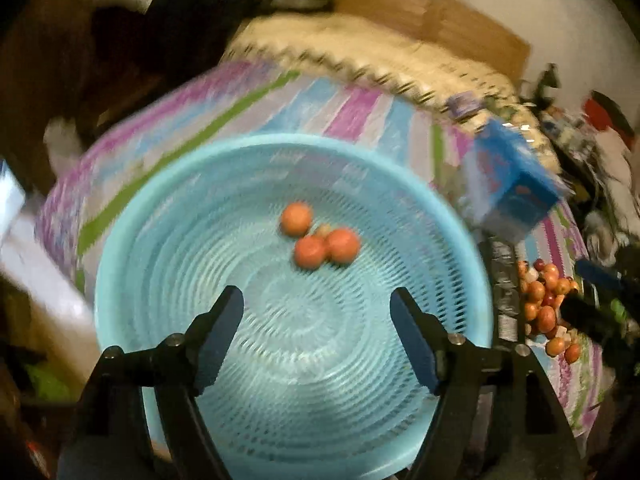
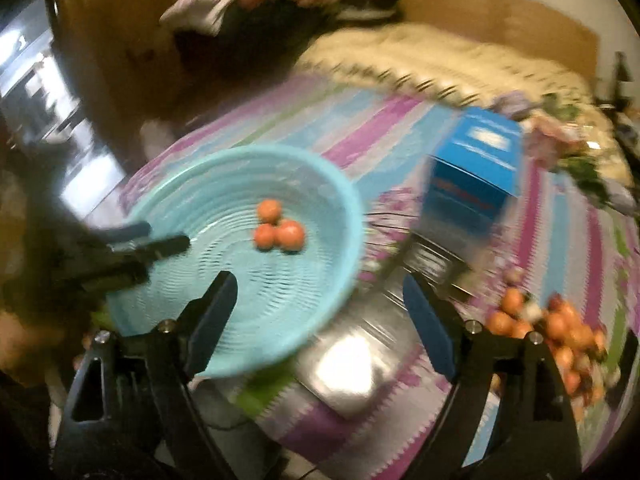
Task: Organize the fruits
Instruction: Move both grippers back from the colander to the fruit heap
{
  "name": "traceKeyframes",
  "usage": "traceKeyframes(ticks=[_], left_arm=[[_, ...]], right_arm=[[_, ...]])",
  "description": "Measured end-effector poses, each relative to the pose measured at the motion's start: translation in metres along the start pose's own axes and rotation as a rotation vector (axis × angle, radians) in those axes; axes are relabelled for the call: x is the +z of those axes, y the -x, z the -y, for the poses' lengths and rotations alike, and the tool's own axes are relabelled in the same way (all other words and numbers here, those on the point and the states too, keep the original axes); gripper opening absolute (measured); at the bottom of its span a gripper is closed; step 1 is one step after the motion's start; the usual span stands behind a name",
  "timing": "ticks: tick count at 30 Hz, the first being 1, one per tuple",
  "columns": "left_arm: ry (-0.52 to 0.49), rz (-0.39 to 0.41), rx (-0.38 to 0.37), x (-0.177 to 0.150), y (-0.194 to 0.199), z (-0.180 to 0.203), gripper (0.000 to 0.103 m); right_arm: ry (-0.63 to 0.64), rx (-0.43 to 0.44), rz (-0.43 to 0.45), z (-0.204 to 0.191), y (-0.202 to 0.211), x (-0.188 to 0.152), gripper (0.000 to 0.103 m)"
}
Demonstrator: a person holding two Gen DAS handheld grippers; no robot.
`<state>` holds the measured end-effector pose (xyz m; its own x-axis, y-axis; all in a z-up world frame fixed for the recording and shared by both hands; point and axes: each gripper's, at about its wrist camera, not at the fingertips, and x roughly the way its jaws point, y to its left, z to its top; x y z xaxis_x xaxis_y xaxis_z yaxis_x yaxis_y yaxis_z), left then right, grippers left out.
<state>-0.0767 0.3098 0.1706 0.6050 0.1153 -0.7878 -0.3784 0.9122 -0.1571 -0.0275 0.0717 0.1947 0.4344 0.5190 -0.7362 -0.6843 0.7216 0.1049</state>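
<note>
Fruits in basket: three orange-red fruits (image 1: 320, 238) clustered together on the floor of the light-blue slotted basket (image 1: 168, 216).
Loose fruits: a pile (image 2: 552, 332) on the striped cloth (image 2: 384, 128), right of the basket.
Between them: a shiny metal tray (image 2: 360, 372); behind it a blue box (image 2: 476, 164).
Left claw (image 1: 316, 300): released, empty, over the basket.
Right claw (image 2: 320, 292): released, empty, above basket rim and tray.

Basket (image 1: 168, 240): light turquoise, slotted in concentric rings. Three fruits (image 1: 320, 240) inside it: orange-red. Fruit pile (image 1: 546, 308): orange and darker red, a few pale pieces. Mat (image 2: 400, 136): striped pink-purple, light blue, white, with thin green lines. Box (image 2: 472, 172): blue, white label, red lettering. Bedding (image 1: 360, 48): cream, dark-patterned border. Gripper pads (image 2: 428, 320): dark blue on black.
</note>
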Motion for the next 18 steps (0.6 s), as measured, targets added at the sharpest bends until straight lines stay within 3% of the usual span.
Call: traceKeyframes(ticks=[5, 11, 15, 18], left_arm=[[-0.128, 0.108, -0.087, -0.008, 0.012, 0.061, 0.079], [-0.283, 0.2, -0.267, -0.026, 0.03, 0.153, 0.079], [-0.398, 0.206, -0.38, -0.046, 0.033, 0.213, 0.079], [-0.457, 0.142, -0.466, -0.064, 0.018, 0.254, 0.079]], right_arm=[[-0.051, -0.124, 0.091, 0.036, 0.033, -0.06, 0.085], [-0.181, -0.263, 0.109, 0.098, 0.062, -0.114, 0.085], [-0.302, -0.33, 0.08, 0.141, 0.074, -0.152, 0.085], [-0.367, -0.37, 0.053, 0.166, 0.08, -0.176, 0.085]])
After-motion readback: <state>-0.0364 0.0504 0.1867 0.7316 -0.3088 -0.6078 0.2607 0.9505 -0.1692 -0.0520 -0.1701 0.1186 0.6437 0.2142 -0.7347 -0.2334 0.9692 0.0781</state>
